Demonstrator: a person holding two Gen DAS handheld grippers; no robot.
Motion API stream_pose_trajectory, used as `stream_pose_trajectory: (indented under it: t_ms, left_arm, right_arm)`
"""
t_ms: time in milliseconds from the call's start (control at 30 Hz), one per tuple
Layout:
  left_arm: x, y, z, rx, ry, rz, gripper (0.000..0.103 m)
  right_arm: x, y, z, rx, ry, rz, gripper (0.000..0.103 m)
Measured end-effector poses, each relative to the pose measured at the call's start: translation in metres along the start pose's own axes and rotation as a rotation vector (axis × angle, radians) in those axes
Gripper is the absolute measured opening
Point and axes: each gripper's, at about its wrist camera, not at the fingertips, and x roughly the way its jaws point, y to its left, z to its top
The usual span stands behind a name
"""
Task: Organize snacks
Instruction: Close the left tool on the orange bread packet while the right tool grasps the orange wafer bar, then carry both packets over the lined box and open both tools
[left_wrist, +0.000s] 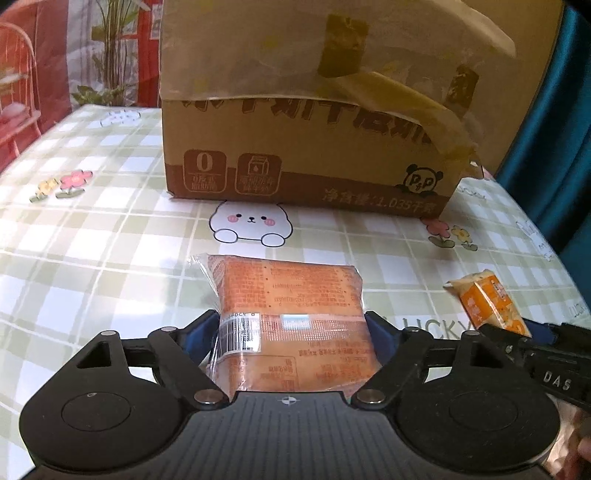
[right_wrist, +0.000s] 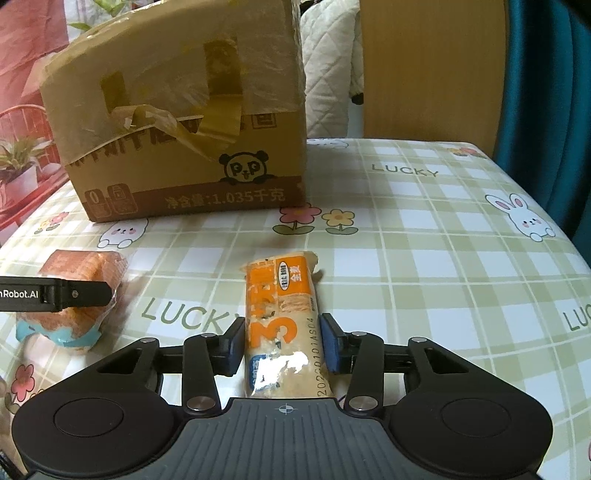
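Note:
My left gripper (left_wrist: 291, 325) is shut on a wide orange snack pack (left_wrist: 288, 295) that rests on or just above the checked tablecloth. It also shows in the right wrist view (right_wrist: 85, 273). My right gripper (right_wrist: 282, 341) is shut on a narrow orange and cream snack pack (right_wrist: 282, 314), which also shows at the right of the left wrist view (left_wrist: 487, 299). A taped cardboard box (left_wrist: 306, 122) stands behind both packs on the table; it also shows in the right wrist view (right_wrist: 184, 122).
The table has a green checked cloth (right_wrist: 424, 258) with cartoon animals and flowers. A wooden chair back (right_wrist: 432, 66) and a teal curtain (right_wrist: 554, 92) are behind the far right edge. Red furniture and a plant (left_wrist: 110, 55) are at the left.

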Motion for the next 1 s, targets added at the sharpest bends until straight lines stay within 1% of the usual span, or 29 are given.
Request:
stream_pose_trajectory:
  t_ms: [267, 567, 700, 1000]
  left_arm:
    - [-0.016, 0.001, 0.006, 0.03, -0.046, 0.021, 0.083]
    - [-0.042, -0.006, 0.028, 0.065, -0.133, 0.038, 0.083]
    - [-0.059, -0.01, 0.037, 0.082, -0.187, 0.038, 0.083]
    - [-0.079, -0.015, 0.052, 0.09, -0.263, 0.032, 0.083]
  right_arm:
    - [-0.002, -0.004, 0.006, 0.03, -0.013, 0.038, 0.033]
    - [-0.017, -0.001, 0.034, 0.028, -0.096, 0.066, 0.033]
    - [-0.025, 0.001, 0.047, 0.031, -0.135, 0.08, 0.033]
    - [-0.041, 0.004, 0.067, 0.026, -0.185, 0.093, 0.033]
